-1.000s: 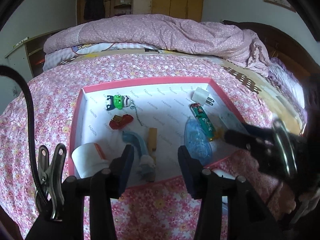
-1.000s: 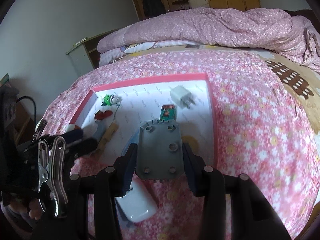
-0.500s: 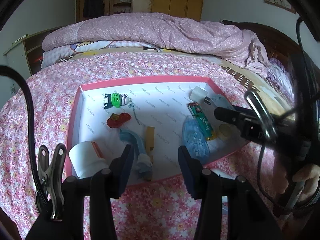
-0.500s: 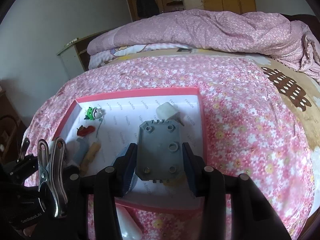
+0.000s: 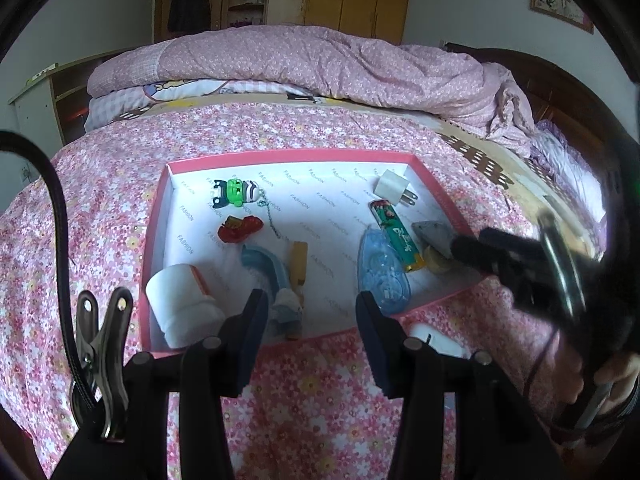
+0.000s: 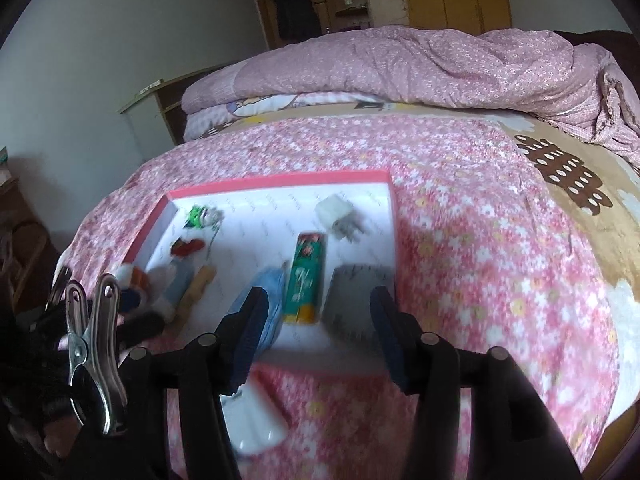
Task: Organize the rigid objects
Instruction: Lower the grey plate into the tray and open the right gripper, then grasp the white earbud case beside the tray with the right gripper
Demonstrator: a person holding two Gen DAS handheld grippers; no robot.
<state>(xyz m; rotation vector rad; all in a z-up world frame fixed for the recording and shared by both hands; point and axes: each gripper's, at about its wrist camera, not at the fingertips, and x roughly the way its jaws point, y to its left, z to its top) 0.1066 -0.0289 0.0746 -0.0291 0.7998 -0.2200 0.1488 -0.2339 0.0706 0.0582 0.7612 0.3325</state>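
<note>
We see the pink box (image 5: 158, 240) on the bed (image 5: 320, 400) holding a grey plate (image 6: 356, 300) at its near right corner, beside a green lighter (image 6: 306, 276). Our right gripper (image 6: 316, 340) has just been opening, its jaws now clear of the plate; our left gripper (image 5: 310, 334) hangs half open, empty. A white object (image 6: 252, 420) lies outside, near the box.

My flat gray block (image 6: 357, 300) lies in the pink box (image 6: 280, 179), by the right wall, beside the green lighter (image 6: 306, 276).

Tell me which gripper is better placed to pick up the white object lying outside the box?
Probably the right gripper: jaws open, freed of the grey plate, with the white object just below it.
</note>
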